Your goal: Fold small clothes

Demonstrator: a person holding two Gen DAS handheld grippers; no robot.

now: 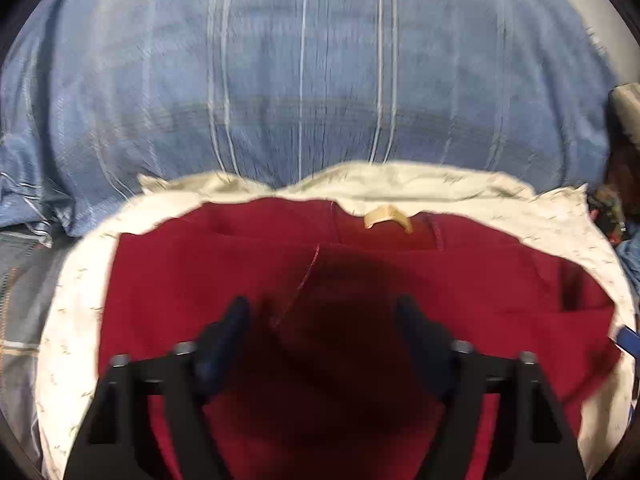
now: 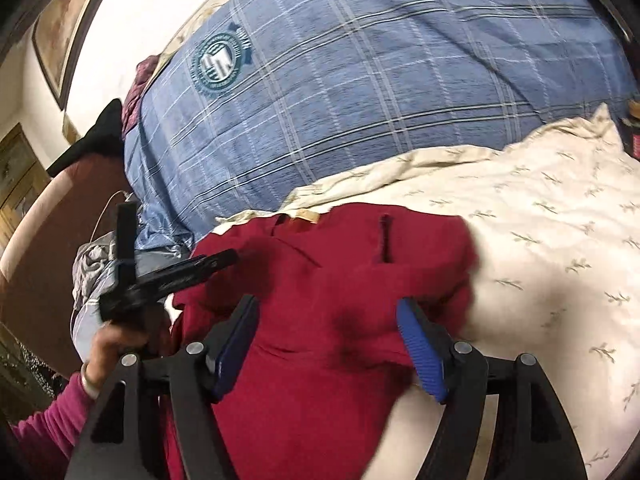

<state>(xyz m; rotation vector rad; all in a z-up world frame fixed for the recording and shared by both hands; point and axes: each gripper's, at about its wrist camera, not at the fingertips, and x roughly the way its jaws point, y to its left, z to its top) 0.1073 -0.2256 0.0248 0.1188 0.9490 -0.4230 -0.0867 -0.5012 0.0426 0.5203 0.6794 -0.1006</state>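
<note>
A dark red garment (image 1: 440,280) lies partly folded on a cream leaf-print pillow (image 1: 80,320), its tan neck label (image 1: 386,216) at the far edge. My left gripper (image 1: 322,316) hovers open over the middle of the garment, with nothing pinched between its blue pads. In the right wrist view the red garment (image 2: 340,248) lies bunched on the cream pillow (image 2: 540,240). My right gripper (image 2: 326,316) is open above its near part, the cloth below the fingers and not clamped. The left gripper (image 2: 230,257) reaches in from the left, held by a hand (image 2: 108,352) in a pink sleeve.
A blue checked duvet (image 2: 360,80) with a round crest (image 2: 220,64) fills the space behind the pillow. Crumpled grey cloth (image 2: 92,264) lies at the bed's left edge. A framed picture (image 2: 60,28) hangs on the white wall. Dark clutter (image 1: 616,200) sits at the far right.
</note>
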